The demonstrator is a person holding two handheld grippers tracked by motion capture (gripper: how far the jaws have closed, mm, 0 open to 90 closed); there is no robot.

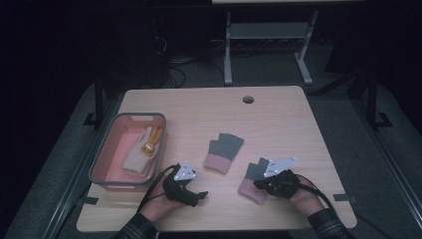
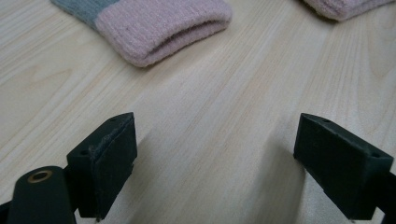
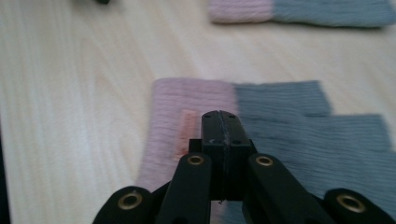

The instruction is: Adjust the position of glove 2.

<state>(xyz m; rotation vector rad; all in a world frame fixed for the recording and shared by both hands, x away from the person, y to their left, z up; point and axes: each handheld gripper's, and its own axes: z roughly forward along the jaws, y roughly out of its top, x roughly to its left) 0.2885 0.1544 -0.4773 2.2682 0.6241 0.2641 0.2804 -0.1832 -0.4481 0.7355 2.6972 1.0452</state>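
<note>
On the pale wooden table (image 1: pixel 278 114), near edge: my right gripper (image 3: pixel 219 122), jaws fully shut and empty, over the near pink-and-grey knitted fingerless glove (image 3: pixel 280 121). My left gripper (image 2: pixel 215 158), jaws wide, empty, faces the second such glove (image 2: pixel 159 23). Best practice, I judge: open right, pinch cuff, carry to pink plastic bin (image 1: pixel 110 144).

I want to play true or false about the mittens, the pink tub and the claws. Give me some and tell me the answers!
1. Two pink-and-grey mittens lie on the table. True.
2. The left claw is squeezed shut. False: its jaws stand wide apart over bare wood.
3. The right claw is shut. True, above the nearer mittens' one with nothing seen between its jaws.
4. The pink tub is on the person's right. False: it sits on the left.
5. The tub holds a banana. False: a pale glove lies in it.
</note>
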